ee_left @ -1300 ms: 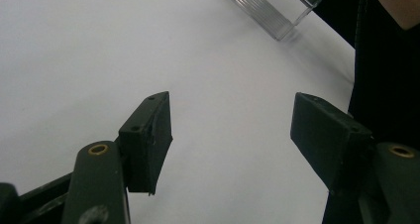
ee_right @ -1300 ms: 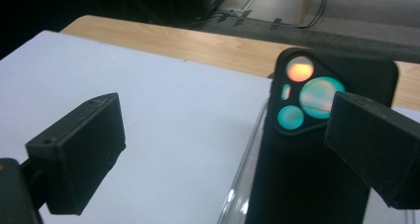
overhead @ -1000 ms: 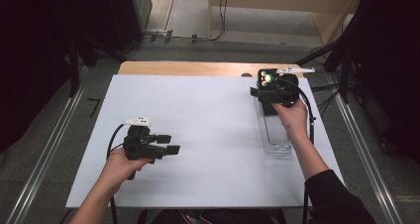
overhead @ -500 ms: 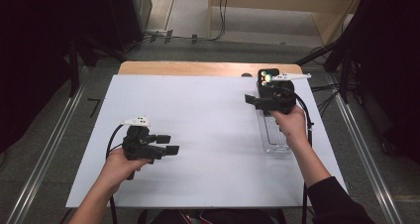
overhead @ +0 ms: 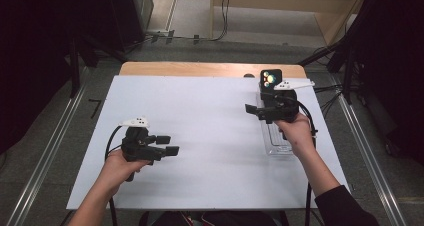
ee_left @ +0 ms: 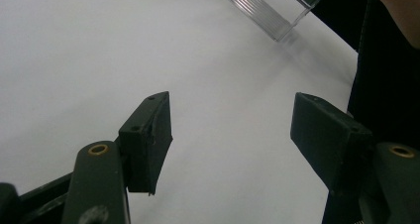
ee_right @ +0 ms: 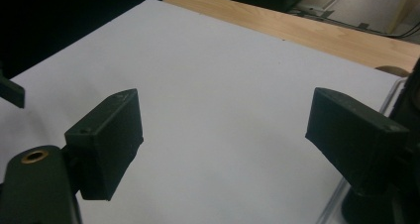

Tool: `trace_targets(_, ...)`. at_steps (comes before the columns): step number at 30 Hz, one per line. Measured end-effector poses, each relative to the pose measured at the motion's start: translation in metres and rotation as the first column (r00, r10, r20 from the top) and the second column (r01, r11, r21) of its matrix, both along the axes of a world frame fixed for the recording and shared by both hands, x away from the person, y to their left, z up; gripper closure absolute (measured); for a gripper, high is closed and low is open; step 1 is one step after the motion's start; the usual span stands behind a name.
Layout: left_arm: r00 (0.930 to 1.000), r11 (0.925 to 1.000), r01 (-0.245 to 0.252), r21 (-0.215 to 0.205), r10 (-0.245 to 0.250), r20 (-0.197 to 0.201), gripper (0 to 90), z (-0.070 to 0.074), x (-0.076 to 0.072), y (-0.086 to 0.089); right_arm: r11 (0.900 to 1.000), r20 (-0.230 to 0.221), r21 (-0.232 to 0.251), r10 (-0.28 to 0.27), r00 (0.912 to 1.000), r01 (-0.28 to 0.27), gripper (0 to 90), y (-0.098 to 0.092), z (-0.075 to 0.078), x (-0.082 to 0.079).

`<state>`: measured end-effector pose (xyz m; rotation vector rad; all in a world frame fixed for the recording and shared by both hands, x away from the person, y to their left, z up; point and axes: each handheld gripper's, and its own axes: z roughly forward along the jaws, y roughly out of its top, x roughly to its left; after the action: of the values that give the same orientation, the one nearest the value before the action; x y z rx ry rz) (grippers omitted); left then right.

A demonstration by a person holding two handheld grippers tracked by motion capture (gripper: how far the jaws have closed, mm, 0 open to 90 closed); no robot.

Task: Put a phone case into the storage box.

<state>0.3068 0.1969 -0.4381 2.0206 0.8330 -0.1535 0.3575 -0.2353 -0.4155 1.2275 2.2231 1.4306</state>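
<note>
One clear tray (overhead: 278, 145) lies just below and behind the right gripper (overhead: 254, 111), well apart from the left gripper (overhead: 168, 145). The right gripper's two jaws have just been closing, yet stand apart with nothing between them. The left gripper's two gape wide, empty.

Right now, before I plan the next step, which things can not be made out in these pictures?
- Clear tray: in the high view the right hand covers most of it, so its contents cannot be told.
- Same tray, left gripper view: cut off by the top edge.
- Black device with coloured lights: high view, too small to identify.
</note>
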Motion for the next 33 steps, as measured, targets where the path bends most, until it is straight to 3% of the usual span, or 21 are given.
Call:
trace_targets(21, 0.9997, 1.0000, -0.005, 0.004, 0.005, 0.024, 32.9, 0.000, -0.006, 0.012, 0.992, -0.039, -0.019, 0.121, 0.9919, -0.121, 12.5, 0.024, -0.009, -0.036)
trace_targets(33, 0.9994, 0.9999, 0.010, 0.010, -0.010, 0.033, 33.0, -0.003, -0.011, 0.008, 0.989, -0.049, -0.035, 0.144, 0.9883, -0.146, 12.5, 0.025, -0.014, -0.053)
